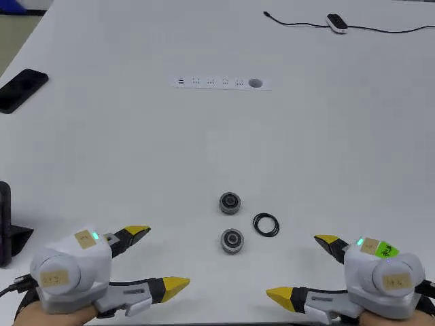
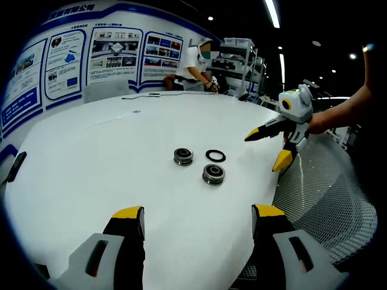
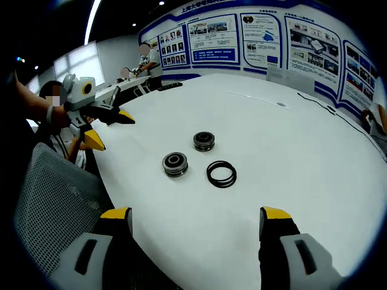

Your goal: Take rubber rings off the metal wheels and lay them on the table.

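Note:
Two small metal wheels stand on the white table (image 1: 204, 149), a farther wheel (image 1: 230, 202) and a nearer wheel (image 1: 232, 240). Loose black rubber rings (image 1: 266, 225) lie flat just right of them, overlapping each other. My left gripper (image 1: 158, 258) is open at the table's near edge, left of the wheels and holding nothing. My right gripper (image 1: 302, 267) is open at the near right, also holding nothing. The left gripper view shows both wheels (image 2: 183, 156) (image 2: 213, 174), the rings (image 2: 215, 156) and the right gripper (image 2: 265, 150). In the right gripper view lie the wheels (image 3: 204, 141) (image 3: 175, 164), the rings (image 3: 221, 173) and the left gripper (image 3: 113, 132).
A black phone (image 1: 20, 88) lies at the far left and a dark stand (image 1: 5, 224) at the left edge. A socket panel (image 1: 221, 83) is set into the table's middle. A cable with a small device (image 1: 336, 22) runs along the far right. People stand beyond the table (image 2: 193, 60).

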`<action>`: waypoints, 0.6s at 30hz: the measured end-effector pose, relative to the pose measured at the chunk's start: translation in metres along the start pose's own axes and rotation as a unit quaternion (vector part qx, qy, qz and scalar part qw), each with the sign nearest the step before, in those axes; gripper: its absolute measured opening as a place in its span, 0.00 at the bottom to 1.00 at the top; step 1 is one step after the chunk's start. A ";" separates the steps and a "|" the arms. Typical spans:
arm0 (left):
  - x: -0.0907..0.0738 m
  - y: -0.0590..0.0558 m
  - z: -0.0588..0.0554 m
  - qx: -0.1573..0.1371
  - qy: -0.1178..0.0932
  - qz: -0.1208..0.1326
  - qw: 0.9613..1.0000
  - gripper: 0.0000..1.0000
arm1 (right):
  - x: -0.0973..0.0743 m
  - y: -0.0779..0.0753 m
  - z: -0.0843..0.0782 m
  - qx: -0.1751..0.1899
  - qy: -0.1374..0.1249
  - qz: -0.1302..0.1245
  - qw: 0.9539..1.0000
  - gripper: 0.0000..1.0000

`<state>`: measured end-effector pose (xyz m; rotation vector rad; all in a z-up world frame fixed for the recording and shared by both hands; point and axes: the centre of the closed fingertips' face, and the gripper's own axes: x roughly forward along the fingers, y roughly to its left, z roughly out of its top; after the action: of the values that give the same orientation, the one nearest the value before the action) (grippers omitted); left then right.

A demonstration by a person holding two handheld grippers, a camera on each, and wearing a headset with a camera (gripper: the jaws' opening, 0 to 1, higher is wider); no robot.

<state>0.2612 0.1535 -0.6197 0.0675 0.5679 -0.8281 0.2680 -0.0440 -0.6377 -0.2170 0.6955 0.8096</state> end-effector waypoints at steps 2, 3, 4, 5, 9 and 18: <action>-0.003 0.000 -0.002 -0.002 0.000 0.004 1.000 0.75 | -0.001 0.000 -0.002 0.002 0.002 -0.003 1.000 0.89; -0.004 0.000 -0.002 -0.003 -0.001 0.005 1.000 0.75 | -0.001 0.000 -0.003 0.003 0.004 -0.003 1.000 0.89; -0.005 0.000 -0.002 -0.003 -0.002 0.007 1.000 0.76 | -0.001 0.001 -0.004 0.001 0.004 -0.004 1.000 0.89; -0.006 -0.001 -0.003 -0.004 -0.003 0.009 1.000 0.76 | -0.001 0.002 -0.005 -0.002 0.004 -0.005 1.000 0.89; -0.009 0.001 -0.004 0.000 -0.003 0.017 1.000 0.78 | -0.003 0.004 -0.007 -0.012 0.005 -0.008 1.000 0.92; -0.013 0.006 -0.002 0.000 -0.012 0.039 0.999 0.85 | -0.007 0.003 -0.005 -0.018 -0.010 -0.021 1.000 0.99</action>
<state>0.2575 0.1675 -0.6158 0.0793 0.5391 -0.7522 0.2601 -0.0484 -0.6364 -0.2552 0.6554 0.7828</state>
